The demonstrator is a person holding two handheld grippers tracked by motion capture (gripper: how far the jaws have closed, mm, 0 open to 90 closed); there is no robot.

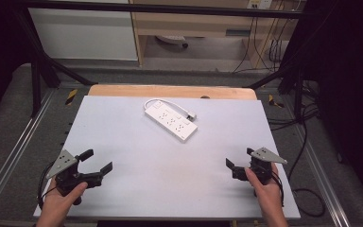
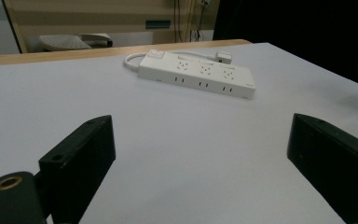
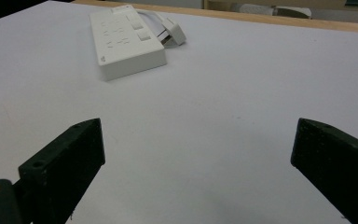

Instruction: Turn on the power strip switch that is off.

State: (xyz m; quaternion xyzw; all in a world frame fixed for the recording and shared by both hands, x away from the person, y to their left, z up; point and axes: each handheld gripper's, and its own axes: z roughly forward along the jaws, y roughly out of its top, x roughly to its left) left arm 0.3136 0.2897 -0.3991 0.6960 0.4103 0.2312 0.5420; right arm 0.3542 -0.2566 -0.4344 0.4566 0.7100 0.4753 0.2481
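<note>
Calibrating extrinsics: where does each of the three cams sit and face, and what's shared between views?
High view: above the near edge, looking forward and down on the pale grey table; both hands, left gripper and right gripper.
Left gripper view: low at near left, facing the white plastic power strip between its open jaws.
Right gripper view: low at near right, facing the strip's end between its open jaws.
Shared: strip and table.

2 black grippers (image 1: pixel 97 161) (image 1: pixel 238 158), grey plates

Bare bench (image 1: pixel 123 142) lies open between my hand-held grippers and the power strip (image 1: pixel 171 120); its looped cord (image 1: pixel 152 101) blocks the far side.
</note>
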